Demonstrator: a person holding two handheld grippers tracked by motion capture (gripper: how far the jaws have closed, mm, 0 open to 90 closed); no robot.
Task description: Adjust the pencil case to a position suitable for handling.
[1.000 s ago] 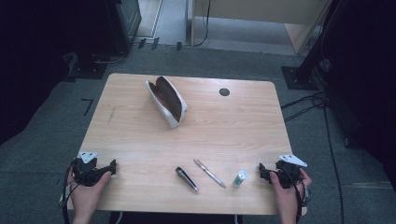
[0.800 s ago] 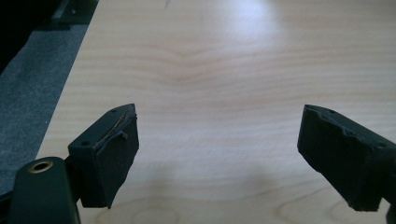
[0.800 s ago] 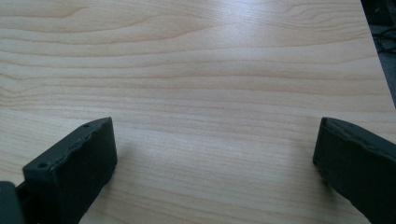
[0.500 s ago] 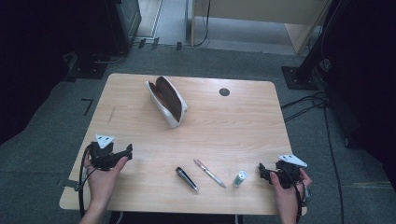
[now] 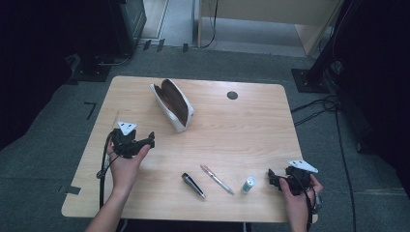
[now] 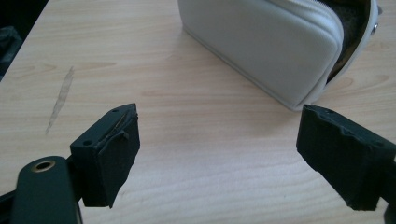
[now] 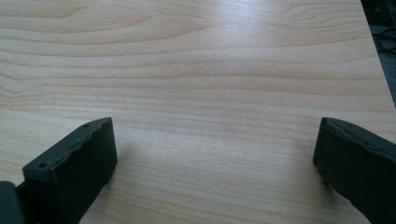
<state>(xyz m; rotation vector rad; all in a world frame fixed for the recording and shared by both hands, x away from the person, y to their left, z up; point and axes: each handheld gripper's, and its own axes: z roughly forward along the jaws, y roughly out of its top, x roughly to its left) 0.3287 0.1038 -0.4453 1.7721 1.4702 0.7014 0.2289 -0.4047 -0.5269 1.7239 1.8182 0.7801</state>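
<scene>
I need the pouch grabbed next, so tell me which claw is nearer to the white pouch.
Left. The left claw sits just in front and left of the white pouch, open and facing it. The right claw rests at the table's near right corner, far away.

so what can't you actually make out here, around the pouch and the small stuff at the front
- Inside of the white pouch: high view shows a dark lining only; contents too dim to tell.
- Pouch in the left gripper view: cut off by the top edge; its own wall hides the opening.
- Small green-capped tube: too small to identify in the high view.
- Dark pen and light pen: markings too small.
</scene>
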